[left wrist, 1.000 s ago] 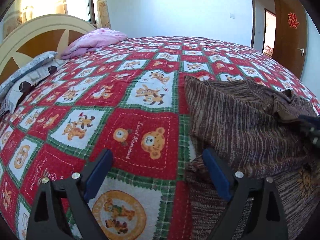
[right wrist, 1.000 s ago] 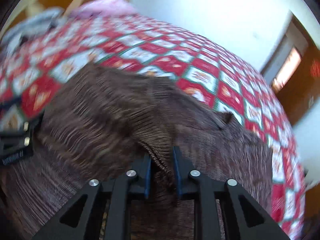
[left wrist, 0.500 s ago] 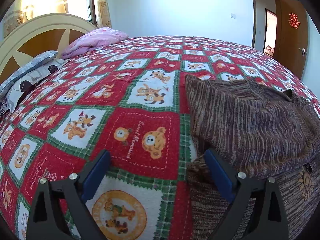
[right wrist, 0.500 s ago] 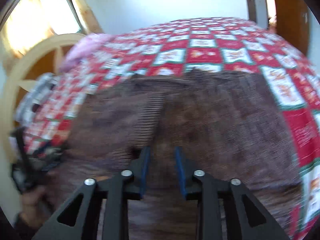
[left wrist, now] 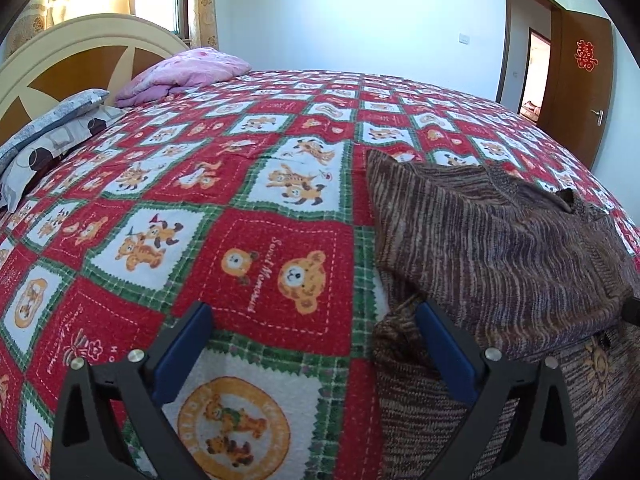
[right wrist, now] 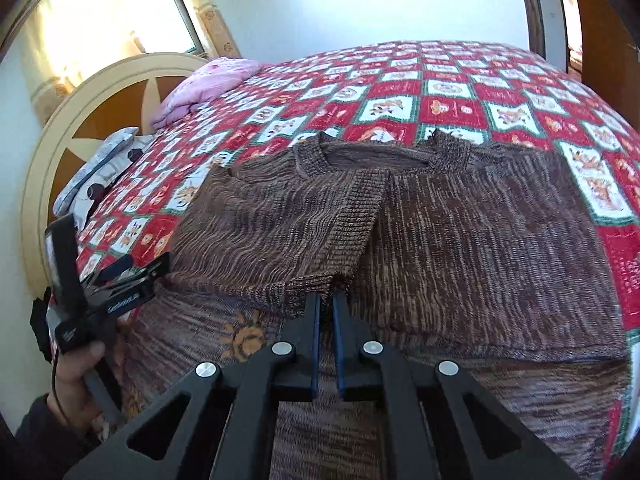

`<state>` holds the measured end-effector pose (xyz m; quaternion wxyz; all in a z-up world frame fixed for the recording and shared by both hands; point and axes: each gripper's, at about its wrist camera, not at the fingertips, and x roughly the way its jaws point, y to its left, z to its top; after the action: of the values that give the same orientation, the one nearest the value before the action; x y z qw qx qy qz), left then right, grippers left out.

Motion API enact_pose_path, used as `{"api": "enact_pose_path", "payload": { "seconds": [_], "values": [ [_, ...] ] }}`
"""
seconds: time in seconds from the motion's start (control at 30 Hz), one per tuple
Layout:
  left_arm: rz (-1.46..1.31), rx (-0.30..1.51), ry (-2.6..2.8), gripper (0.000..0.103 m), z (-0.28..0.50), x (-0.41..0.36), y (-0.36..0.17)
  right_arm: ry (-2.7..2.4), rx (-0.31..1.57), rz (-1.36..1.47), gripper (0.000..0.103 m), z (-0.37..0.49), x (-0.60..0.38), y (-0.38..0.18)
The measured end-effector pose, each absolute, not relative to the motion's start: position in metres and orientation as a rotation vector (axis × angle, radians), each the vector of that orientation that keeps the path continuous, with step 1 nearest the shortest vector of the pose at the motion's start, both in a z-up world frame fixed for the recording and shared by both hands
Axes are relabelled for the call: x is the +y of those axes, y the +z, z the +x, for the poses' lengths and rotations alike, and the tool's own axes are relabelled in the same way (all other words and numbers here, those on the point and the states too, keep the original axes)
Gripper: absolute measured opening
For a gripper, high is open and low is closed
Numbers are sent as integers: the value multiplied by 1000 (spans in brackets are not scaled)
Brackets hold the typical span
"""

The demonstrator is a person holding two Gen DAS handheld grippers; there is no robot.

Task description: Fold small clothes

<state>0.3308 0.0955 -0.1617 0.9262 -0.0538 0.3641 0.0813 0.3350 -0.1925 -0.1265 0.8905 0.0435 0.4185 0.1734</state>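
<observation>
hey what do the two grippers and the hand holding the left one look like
Both grippers are matte black, with triangular cut-outs, silver round bolts and blue pads inside the fingers: the left gripper and the right gripper. From the right wrist view, the left unit carries white lettering, too blurred to read, and a thin black cable. The bare left hand shows a dark sleeve.

**A quilted bed and what rests on it**

The bed is covered by a red, white and green checked quilt printed with cartoon bears. A brown knitted sweater lies spread on the quilt, its sleeves folded across the body. Near the rounded headboard sit a pink pillow and a grey patterned pillow.
</observation>
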Motion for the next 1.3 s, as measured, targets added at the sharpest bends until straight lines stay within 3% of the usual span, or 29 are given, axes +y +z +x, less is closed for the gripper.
{"api": "enact_pose_path", "payload": {
  "seconds": [0.27,0.33,0.4,0.57,0.77,1.1,1.23,1.3],
  "values": [
    [-102,754,163,103,331,92,-163,331,891,-46,9,327,-189,-140],
    [-106,755,160,103,331,93,-163,288,855,-53,24,324,-191,-132],
    [-104,755,161,103,331,93,-163,278,790,-51,31,318,-190,-118],
    [-104,757,164,103,331,92,-163,391,740,-86,31,318,-158,-98],
    [-91,767,178,103,329,91,-164,341,908,-62,31,343,-159,-146],
    [-94,758,170,103,325,91,-164,346,758,-34,32,325,-171,-120],
    [-89,759,175,103,326,90,-164,326,874,-165,34,338,-146,-150],
    [-91,761,175,103,325,90,-164,344,831,-173,35,335,-148,-155]
  ]
}}
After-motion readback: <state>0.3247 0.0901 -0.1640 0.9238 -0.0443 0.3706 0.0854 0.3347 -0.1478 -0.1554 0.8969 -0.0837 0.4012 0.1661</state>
